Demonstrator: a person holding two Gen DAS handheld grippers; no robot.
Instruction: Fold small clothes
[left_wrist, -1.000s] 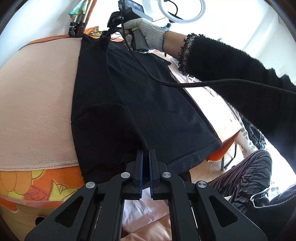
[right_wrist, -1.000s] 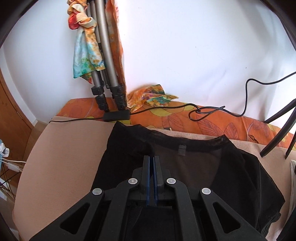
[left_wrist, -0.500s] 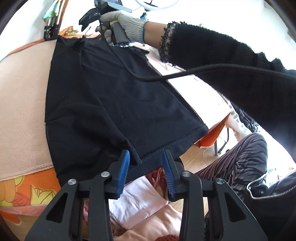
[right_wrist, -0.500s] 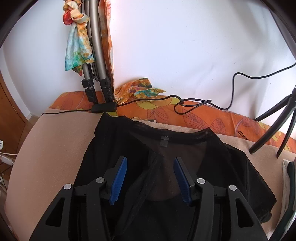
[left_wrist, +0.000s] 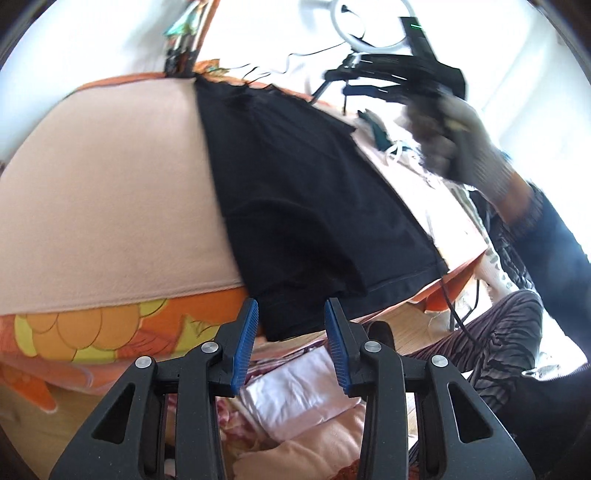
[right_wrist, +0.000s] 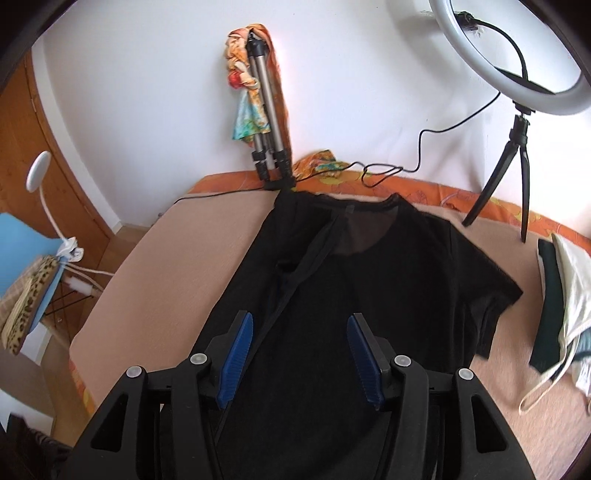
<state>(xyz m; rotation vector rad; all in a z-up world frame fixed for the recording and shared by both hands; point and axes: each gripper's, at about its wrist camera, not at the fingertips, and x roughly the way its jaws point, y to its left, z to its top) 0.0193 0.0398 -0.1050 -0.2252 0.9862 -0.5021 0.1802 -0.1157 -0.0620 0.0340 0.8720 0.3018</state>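
Note:
A black T-shirt (left_wrist: 295, 199) lies on the beige blanket (left_wrist: 110, 206), its left side folded over the middle; its hem hangs over the near table edge. In the right wrist view the shirt (right_wrist: 369, 295) shows its neckline at the far end and one sleeve spread to the right. My left gripper (left_wrist: 291, 332) is open and empty, just below the hem. My right gripper (right_wrist: 301, 350) is open and empty, raised above the shirt's middle. It also shows in the left wrist view (left_wrist: 373, 83), held high in a gloved hand.
A folded tripod (right_wrist: 267, 147) and a ring light on a stand (right_wrist: 513, 122) stand at the far edge, with a cable (right_wrist: 388, 171) between them. Other clothes (right_wrist: 561, 295) lie to the right. A pile of garments (left_wrist: 303, 391) sits below the table edge.
Both grippers were shut on the shirt, then opened and let go. The right gripper has lifted up and back; the left has drawn back below the hem.

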